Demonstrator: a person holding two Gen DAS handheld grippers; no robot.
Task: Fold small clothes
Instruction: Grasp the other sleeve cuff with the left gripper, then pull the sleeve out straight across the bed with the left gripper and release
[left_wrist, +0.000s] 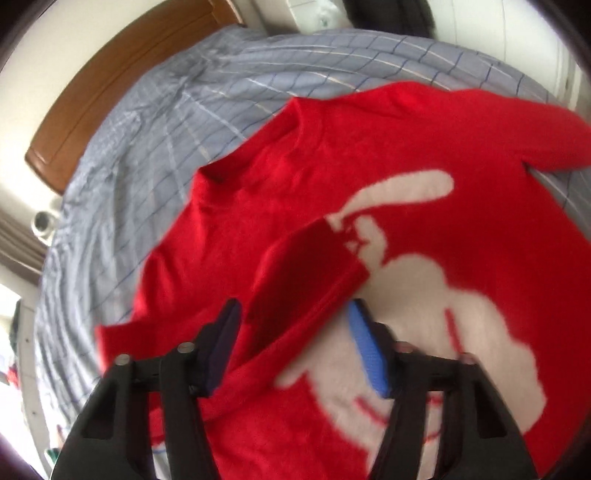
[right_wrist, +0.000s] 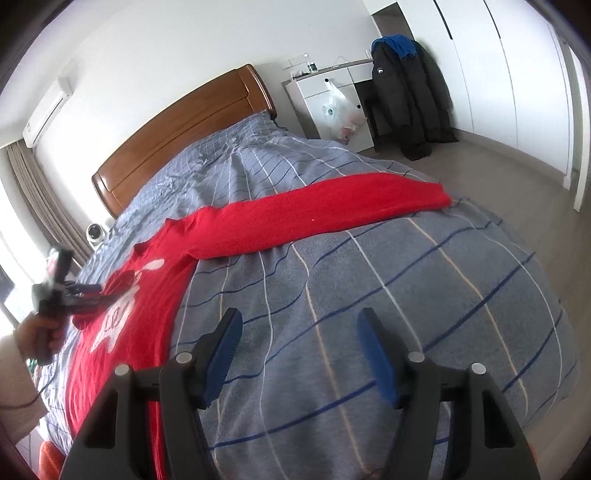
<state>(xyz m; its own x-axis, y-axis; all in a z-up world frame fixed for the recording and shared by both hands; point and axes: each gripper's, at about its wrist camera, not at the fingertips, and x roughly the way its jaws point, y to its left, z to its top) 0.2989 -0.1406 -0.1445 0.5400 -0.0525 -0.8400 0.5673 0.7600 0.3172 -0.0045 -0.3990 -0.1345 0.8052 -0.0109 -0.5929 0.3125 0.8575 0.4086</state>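
Red sweater (right_wrist: 147, 291) with a white rabbit print (left_wrist: 424, 295) lies flat on the bed's grey checked duvet (right_wrist: 369, 295). Its body runs lengthwise along the bed, neckline (left_wrist: 221, 177) toward the wooden headboard (right_wrist: 177, 129). One sleeve (right_wrist: 317, 218) stretches straight out across the bed, cuff pointing to the side where the white cabinet (right_wrist: 325, 103) and a dark coat (right_wrist: 410, 96) stand. The other sleeve (left_wrist: 306, 273) is folded in over the print. The left gripper (left_wrist: 295, 332) has its fingers spread, that folded sleeve lying between them, unclamped. The right gripper (right_wrist: 299, 343) is likewise spread wide over bare duvet, beside the sweater, holding nothing.
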